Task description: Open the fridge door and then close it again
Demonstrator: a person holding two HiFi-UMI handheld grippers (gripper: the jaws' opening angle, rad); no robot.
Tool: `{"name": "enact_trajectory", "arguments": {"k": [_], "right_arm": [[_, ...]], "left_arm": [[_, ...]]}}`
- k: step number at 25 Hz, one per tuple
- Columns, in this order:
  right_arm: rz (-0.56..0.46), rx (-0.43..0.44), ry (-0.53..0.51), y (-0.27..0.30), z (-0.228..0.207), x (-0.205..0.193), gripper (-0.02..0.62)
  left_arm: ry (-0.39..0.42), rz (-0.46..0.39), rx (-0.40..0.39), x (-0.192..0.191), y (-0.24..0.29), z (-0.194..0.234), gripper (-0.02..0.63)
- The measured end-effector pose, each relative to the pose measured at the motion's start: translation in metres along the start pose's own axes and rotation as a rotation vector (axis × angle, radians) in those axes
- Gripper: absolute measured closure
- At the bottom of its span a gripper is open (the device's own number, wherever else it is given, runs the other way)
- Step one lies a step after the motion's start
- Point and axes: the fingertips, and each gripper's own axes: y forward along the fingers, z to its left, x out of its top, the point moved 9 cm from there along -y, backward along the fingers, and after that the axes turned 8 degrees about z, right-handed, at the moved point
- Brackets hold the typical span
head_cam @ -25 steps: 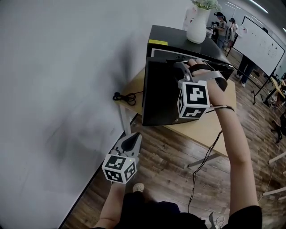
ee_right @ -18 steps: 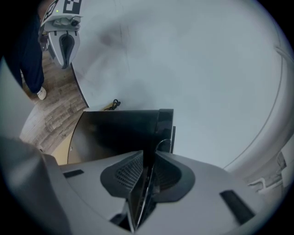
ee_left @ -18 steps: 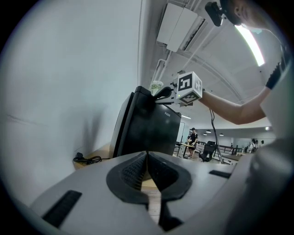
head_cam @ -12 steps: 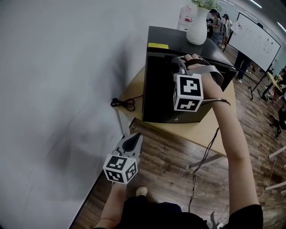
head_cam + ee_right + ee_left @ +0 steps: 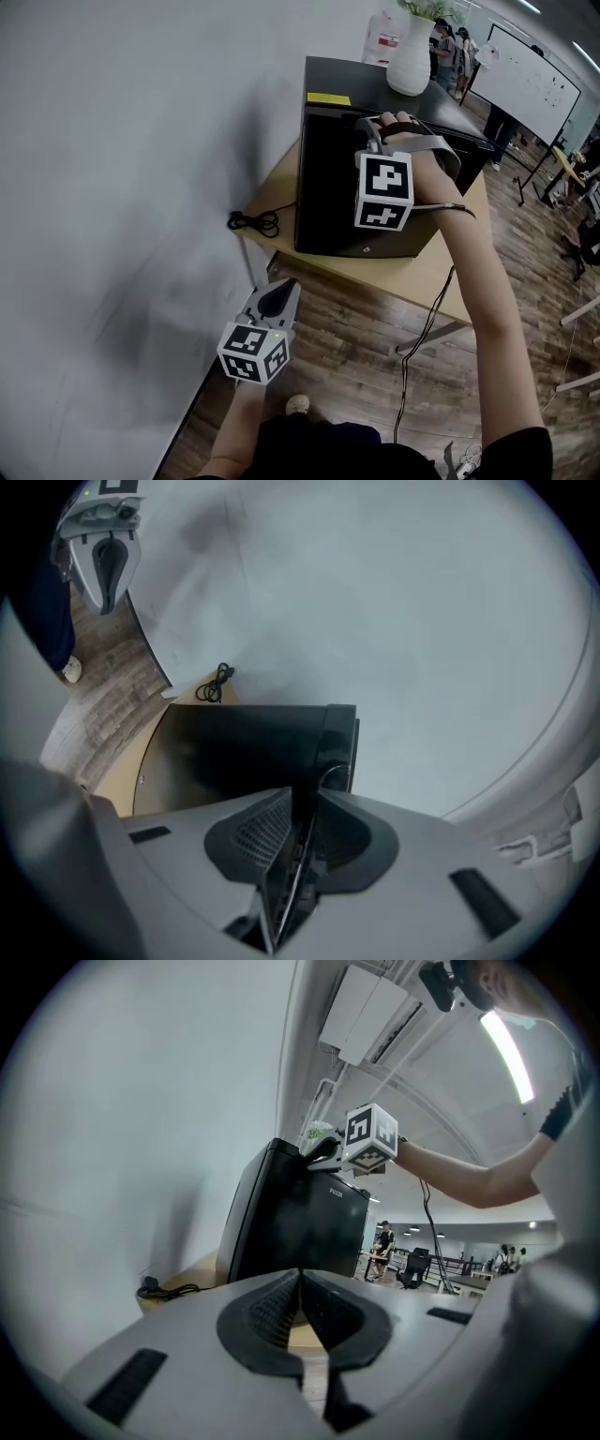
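Gripping: the right gripper (image 5: 373,133) is clamped on the top edge of the fridge door (image 5: 328,202), with that edge pinched between its jaws.
Left gripper (image 5: 279,292): hangs low beside the white wall (image 5: 122,187), jaws pressed together and empty.
Fridge (image 5: 375,84): small and black, standing on a wooden table (image 5: 441,272) against the wall. The door lies close to the body, but it is unclear whether it is fully sealed.
On top: a white vase (image 5: 412,56) and a yellow sticker (image 5: 329,97).
Table corner: a coiled black cable (image 5: 248,222).
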Motion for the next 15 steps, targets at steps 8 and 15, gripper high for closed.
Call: {"name": "enact_trajectory", "arguments": {"k": [8,15], "right_arm": [[-0.024,0.012,0.036,-0.003,-0.001,-0.003,0.541],[-0.061,-0.013,0.137,-0.007,0.001,-0.012,0.485]], "left_arm": [[0.012,-0.002,-0.019,0.002,-0.009,-0.010,0.597],[0.024,-0.013,-0.025,0.003,-0.016,-0.016,0.597]]}}
